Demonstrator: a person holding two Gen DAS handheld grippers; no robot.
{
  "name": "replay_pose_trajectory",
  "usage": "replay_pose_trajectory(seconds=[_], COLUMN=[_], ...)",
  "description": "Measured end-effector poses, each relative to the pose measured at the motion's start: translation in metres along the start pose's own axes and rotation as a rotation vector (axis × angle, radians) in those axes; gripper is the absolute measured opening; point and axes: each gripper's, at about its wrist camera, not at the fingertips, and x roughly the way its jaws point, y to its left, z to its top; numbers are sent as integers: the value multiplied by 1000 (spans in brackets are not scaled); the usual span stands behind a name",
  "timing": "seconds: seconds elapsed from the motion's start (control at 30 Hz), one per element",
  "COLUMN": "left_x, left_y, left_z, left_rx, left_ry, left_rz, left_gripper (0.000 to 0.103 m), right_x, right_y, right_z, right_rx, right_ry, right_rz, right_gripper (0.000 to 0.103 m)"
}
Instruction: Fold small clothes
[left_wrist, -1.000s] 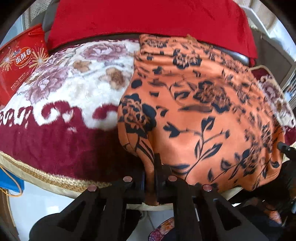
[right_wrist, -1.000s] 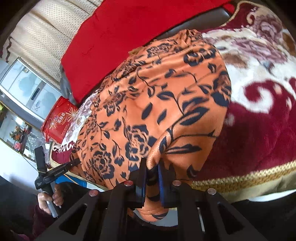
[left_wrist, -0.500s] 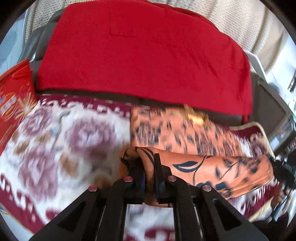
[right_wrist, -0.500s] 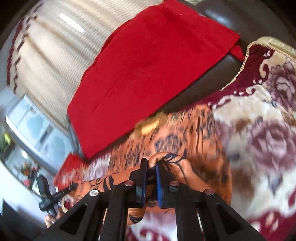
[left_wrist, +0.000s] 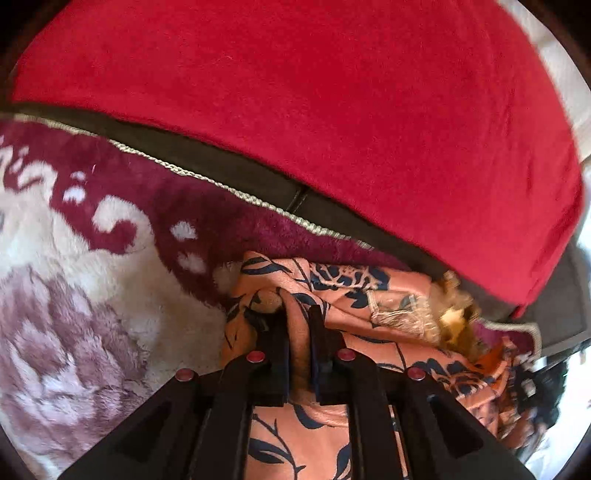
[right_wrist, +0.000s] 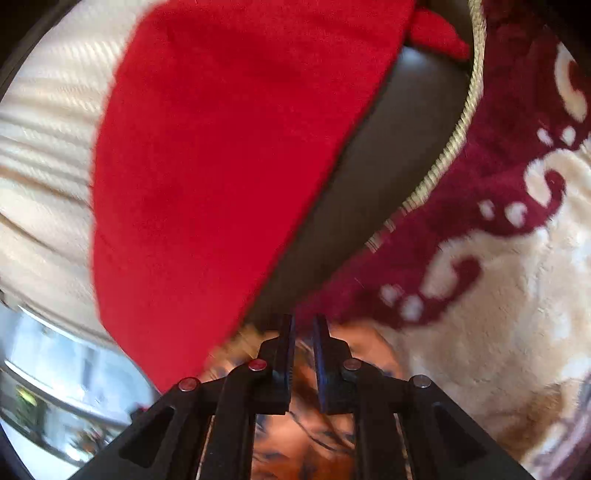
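Left wrist view — left gripper (left_wrist: 298, 325) clamped on a fold of the orange garment with dark-blue flower print (left_wrist: 354, 295), bunched on the plush maroon-and-cream floral blanket (left_wrist: 92, 258) near its corded edge, below a red fleece cloth (left_wrist: 295, 110).

Right wrist view — blurred; right gripper (right_wrist: 303, 332) pinches the same garment (right_wrist: 306, 435), jaws nearly together.

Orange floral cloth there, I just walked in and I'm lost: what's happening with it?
A person is folding it with two handheld grippers. The left gripper and right gripper are each shut on a pinch of the orange floral garment, at the far edge of the plush flowered blanket, near the red cloth.
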Motion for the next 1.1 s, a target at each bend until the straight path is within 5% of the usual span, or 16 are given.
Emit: replay_pose_trajectory(seconds=[0.1, 0.13, 0.2, 0.27, 0.3, 0.33, 0.4, 0.5, 0.63, 0.7, 0.8, 0.93, 1.1], left_x=[-24, -46, -71, -80, -88, -94, -114, -131, -124, -108, -99, -93, -79], left_y=[9, 7, -1, -4, -1, 4, 19, 43, 72, 74, 59, 38, 28], left_z=[6, 3, -11, -25, -36, -43, -53, -63, -99, -124, -146, -155, -153], left_rx=[-84, -78, -8, 8, -8, -22, -75, -175, -280, -313, -287, -214, -271], left_ry=[-8, -73, -136, -137, -160, -195, -291, -318, -178, -64, -2, 14, 34], left_rz=[-34, -74, -20, 68, 93, 127, 261, 257, 191, 95, -7, -14, -95], left_gripper=[12, 13, 17, 20, 25, 33, 79, 84, 84, 84, 84, 84, 84], right_x=[-14, -24, -38, -52, -57, -60, -65, -70, -77, -87, -104, -123, -115], right_y=[5, 9, 17, 32, 39, 45, 51, 41, 4, -14, -30, -35, -45], right_z=[-6, -9, -16, -29, -39, -47, -68, -96, -116, -119, -135, -162, -188], right_rx=[-89, -119, -172, -257, -300, -334, -391, -435, -385, -282, -109, -5, 133], right_ry=[-21, -33, -57, -59, -50, -41, -21, 23, 93, 129, 151, 132, 191], right_rz=[-75, -102, -125, -154, -151, -144, -161, -234, -314, -264, -119, 3, 127], right_gripper=[14, 16, 27, 70, 75, 75, 75, 75, 75, 75, 75, 75, 75])
